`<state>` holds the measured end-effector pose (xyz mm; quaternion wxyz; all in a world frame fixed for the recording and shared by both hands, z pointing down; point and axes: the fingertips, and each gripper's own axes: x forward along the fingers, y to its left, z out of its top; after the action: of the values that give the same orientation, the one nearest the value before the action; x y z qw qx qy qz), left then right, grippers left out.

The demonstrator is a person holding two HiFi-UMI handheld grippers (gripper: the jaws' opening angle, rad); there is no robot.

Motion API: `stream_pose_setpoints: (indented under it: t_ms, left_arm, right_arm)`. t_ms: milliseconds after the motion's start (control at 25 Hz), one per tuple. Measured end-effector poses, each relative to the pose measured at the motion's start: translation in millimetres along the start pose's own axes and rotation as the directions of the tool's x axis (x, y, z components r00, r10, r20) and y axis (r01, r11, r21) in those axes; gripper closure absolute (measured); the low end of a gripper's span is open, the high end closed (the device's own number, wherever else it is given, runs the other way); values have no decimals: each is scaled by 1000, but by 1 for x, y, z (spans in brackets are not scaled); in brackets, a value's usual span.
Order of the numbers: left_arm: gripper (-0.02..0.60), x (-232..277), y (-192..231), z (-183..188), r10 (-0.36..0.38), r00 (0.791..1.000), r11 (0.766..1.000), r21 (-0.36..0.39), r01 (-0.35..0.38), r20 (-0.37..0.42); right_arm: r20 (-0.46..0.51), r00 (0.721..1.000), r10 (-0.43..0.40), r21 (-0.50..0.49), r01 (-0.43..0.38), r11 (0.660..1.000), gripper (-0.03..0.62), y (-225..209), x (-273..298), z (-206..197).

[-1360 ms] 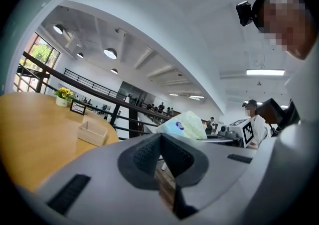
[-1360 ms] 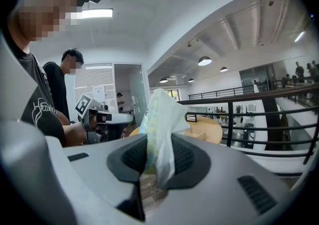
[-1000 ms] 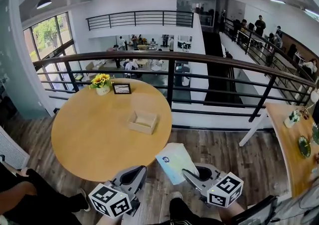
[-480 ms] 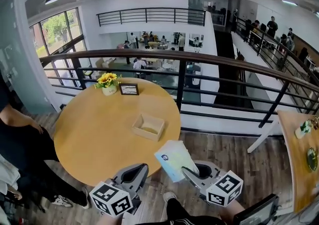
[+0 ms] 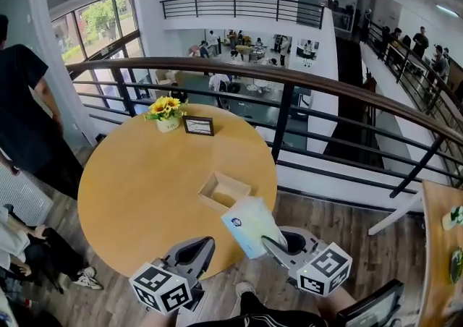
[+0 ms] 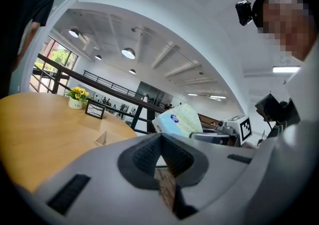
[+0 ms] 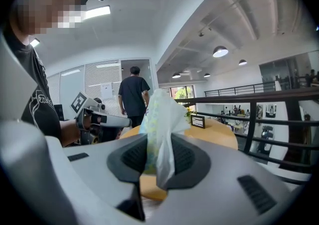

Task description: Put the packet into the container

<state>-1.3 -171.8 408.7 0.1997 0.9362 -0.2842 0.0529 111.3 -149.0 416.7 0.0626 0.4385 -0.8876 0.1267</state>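
The round wooden desk lies ahead of both pairs of jaws and off to their left, its near edge not yet under either pair. The left gripper is held low beside the right one. Its jaws are together, with nothing between the pads, so it has no part in the carry.

The right gripper has its jaws clamped on the lower edge of the packet. The packet is a pale, soft plastic pack that stands up and forward out of the jaws and leans a little toward the left gripper. The right gripper view shows thin film bunched between the pads, with the fuller body above them.

The container, an open, shallow wooden box, sits on the desk just past the packet's far tip, ahead of the right jaws and slightly to their left. Its mouth faces up and looks empty.

The step in hand seems to be the carry toward the box. To do it well, the right jaws should probably travel forward and leftward until the packet's body hangs over the box's opening rather than over its near wall. Because the grip is on loose film, a sudden swing could let the pack slip or flop. A steady approach, lowering the packet into the opening before the jaws part, looks safest. The left jaws should stay out of the way.
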Motion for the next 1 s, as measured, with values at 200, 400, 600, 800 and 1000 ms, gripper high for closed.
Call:
stream_pose_setpoints:
  t_ms: [200,400,600,800,1000]
  left_arm:
    - [575,14,24,15,32,999,999,-30,-32,-7]
    - [575,25,37,20,61,998,997,-49,-61,-13]
    - [575,30,49,25,100,995,993,-63,-100,-10]
    - [575,34,61,29,137,991,987,-82,-137,-11]
    - [575,38,72,28,166,986,981,-100,-167,-20]
  right_arm:
    - [-7,999,39,17,-39,999,508,-23,33,22]
    - [-31,997,74,-8,-74,997,508,-42,56,31]
    - [-81,991,103,-90,-110,990,508,-54,82,33]
    - [-120,983,142,-139,-158,978,508,-65,107,38]
    - [-178,971,160,-171,-191,967,508,-75,130,30]
